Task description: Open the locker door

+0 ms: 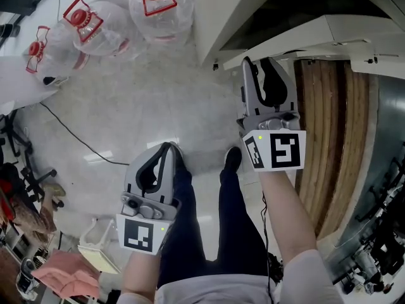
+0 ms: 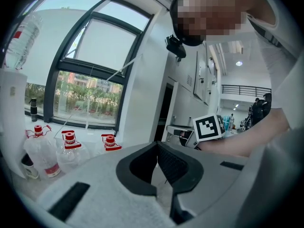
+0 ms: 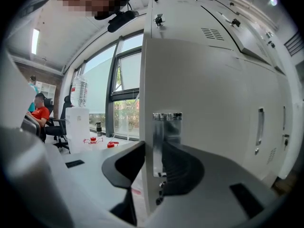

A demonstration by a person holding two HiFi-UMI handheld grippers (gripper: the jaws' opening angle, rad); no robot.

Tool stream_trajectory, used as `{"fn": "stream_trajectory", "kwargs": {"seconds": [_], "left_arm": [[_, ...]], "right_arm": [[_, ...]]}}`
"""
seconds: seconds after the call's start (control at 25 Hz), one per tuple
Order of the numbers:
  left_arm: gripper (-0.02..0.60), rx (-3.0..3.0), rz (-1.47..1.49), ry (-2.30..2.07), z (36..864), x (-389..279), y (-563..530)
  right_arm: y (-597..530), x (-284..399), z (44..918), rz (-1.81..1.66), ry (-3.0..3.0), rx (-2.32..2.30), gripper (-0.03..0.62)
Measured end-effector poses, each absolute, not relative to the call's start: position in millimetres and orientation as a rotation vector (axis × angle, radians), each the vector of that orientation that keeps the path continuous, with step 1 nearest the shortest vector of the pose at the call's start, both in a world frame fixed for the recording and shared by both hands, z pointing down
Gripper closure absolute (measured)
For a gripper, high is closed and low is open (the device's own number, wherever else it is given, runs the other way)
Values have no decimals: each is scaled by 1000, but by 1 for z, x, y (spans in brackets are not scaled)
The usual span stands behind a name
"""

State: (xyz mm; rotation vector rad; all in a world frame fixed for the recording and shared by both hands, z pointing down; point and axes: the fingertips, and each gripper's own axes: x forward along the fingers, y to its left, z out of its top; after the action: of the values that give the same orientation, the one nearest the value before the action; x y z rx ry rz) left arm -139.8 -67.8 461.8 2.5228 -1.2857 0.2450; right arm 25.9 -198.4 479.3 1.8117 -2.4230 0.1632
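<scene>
The white locker door (image 3: 213, 103) stands edge-on straight ahead in the right gripper view, with a shiny metal handle plate (image 3: 160, 144) on its near edge. My right gripper (image 3: 153, 151) has one jaw on each side of that edge, the pads against the door and the handle. From the head view the right gripper (image 1: 261, 65) reaches up to the white door (image 1: 304, 33) at the top. My left gripper (image 1: 169, 145) hangs low at the left, away from the locker. Its jaws (image 2: 157, 145) meet at the tips with nothing between them.
Several clear water bottles with red caps (image 1: 95, 27) lie on the pale floor at the upper left. A black cable (image 1: 69, 132) runs across the floor. A wood-toned panel (image 1: 329, 138) lies right of the locker. The person's dark trouser legs (image 1: 215, 220) stand below the grippers.
</scene>
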Motion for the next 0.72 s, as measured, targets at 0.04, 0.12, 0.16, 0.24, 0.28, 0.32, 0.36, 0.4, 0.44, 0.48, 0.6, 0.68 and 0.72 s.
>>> {"fn": "stream_trajectory", "kwargs": {"seconds": [0.04,0.12,0.16,0.24,0.28,0.32,0.36,0.4,0.44,0.48,0.6,0.68,0.72], "left_arm": [[574,2525,245,-1283,462,-138,-67],[574,2530,245,-1276,461,-135,-63],[574,2533,246,-1272,461,-133,-61],[574,2540,249,-1264,460,-129,-58],[574,2543,254,-1258,459,-127,-57],[574,2546,259,-1253,459,-126,-56],[574,2549,261,-1249,459,-125,-55],[574,2551,261,-1246,459,-123,-54],[574,2554,260,-1243,459,-121,-52],[574,2558,260,-1239,458,-118,-51],[574,2571,258,-1222,457,-109,-48],[574,2579,257,-1209,457,-103,-47],[574,2583,256,-1202,457,-100,-46]], "right_arm": [[-196,26,480,167,-2423,1809,484],[-190,28,480,171,-2426,1806,484],[-187,28,480,171,-2427,1805,484],[-179,31,479,170,-2428,1805,483],[-176,32,479,172,-2427,1805,482],[-172,34,479,174,-2426,1805,482],[-168,36,480,176,-2424,1805,482],[-163,38,480,177,-2422,1804,482],[-158,41,480,178,-2420,1804,482],[-152,44,480,181,-2417,1804,482],[-135,55,481,196,-2399,1823,474],[-125,63,483,203,-2379,1842,474],[-120,66,483,205,-2371,1850,473]]}}
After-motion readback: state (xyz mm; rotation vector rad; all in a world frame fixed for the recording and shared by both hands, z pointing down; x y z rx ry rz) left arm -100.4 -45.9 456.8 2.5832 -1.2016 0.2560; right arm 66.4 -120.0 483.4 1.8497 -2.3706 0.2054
